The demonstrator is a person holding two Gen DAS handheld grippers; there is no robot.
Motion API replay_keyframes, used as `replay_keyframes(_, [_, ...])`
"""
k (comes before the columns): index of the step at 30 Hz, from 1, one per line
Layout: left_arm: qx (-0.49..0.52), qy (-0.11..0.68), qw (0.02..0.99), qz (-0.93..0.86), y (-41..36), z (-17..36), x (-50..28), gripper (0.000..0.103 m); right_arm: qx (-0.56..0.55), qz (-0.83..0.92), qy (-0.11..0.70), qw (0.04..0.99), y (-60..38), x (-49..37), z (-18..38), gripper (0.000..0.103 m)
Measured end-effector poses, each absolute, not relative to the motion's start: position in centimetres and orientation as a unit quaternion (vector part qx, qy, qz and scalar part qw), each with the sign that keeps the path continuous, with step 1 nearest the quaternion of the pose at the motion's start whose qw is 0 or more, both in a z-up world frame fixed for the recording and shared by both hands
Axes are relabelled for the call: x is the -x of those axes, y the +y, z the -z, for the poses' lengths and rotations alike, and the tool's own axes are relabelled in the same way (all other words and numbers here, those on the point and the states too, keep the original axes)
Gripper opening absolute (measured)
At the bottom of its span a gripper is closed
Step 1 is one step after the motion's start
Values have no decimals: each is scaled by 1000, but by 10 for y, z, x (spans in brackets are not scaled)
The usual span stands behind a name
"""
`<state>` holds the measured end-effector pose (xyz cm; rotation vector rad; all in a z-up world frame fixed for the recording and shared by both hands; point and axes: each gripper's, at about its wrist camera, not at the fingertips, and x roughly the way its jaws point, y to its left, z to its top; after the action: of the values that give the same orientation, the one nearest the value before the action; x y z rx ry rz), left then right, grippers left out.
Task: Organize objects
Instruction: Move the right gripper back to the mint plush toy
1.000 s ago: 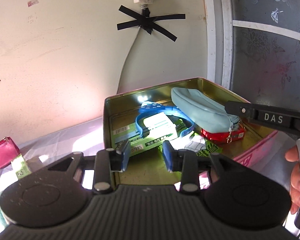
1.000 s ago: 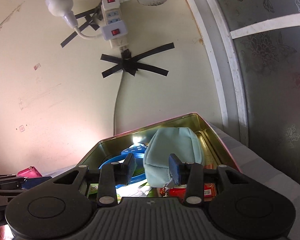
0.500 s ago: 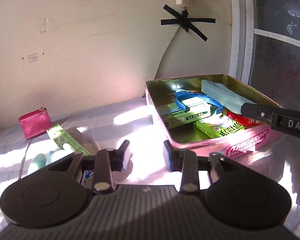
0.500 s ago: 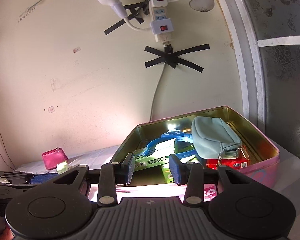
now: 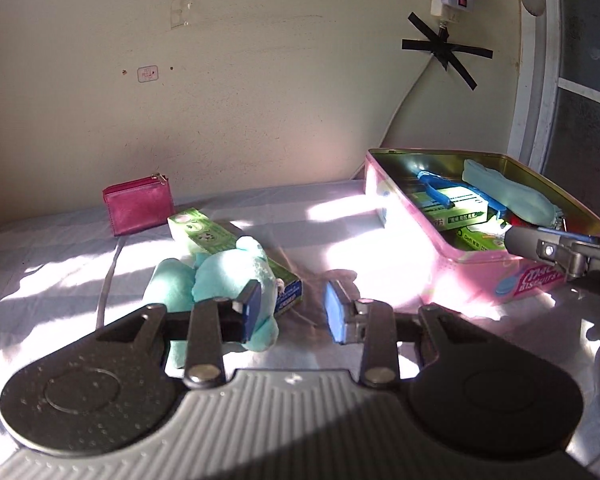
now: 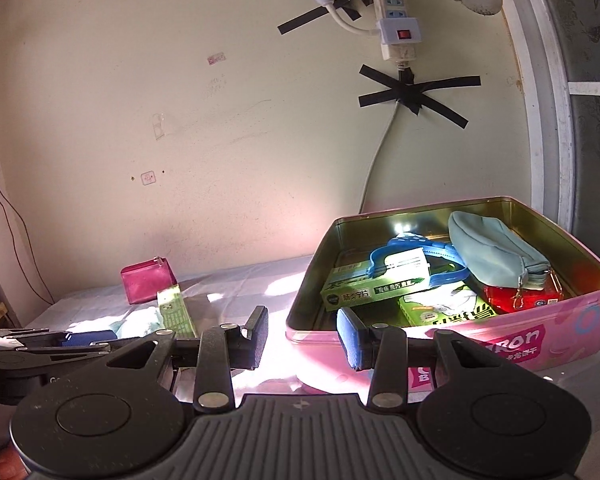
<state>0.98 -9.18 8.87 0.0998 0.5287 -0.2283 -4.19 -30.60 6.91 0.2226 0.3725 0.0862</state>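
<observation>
A pink biscuit tin (image 5: 480, 276) (image 6: 500, 340) sits at the right, holding a pale blue pouch (image 6: 492, 256), a blue strap (image 6: 412, 250), green boxes (image 6: 376, 288) and a red packet (image 6: 520, 300). On the cloth to its left lie a teal plush toy (image 5: 216, 280), a long green box (image 5: 220, 240) (image 6: 176, 312) and a magenta wallet (image 5: 138, 204) (image 6: 148, 280). My left gripper (image 5: 292, 312) stands open and empty, its left pad just in front of the plush. My right gripper (image 6: 302, 338) is open and empty before the tin's near left corner.
A pale cloth (image 5: 60, 264) covers the surface up to a cream wall. A power strip (image 6: 396, 20) and a taped cable (image 6: 412, 92) hang on the wall above the tin. A dark patterned panel (image 6: 596, 140) with a white frame closes the right side.
Both grippers have drawn back from over the tin and swung left. The plush toy, the green box and the wallet have come into the left wrist view. Both stay open and empty.
</observation>
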Motion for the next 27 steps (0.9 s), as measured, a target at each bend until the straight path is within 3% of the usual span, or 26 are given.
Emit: replay_keyframes(27, [37,278,959,29,55,-67,-28,38,-26,-141,239,960,-181,6,-58,35])
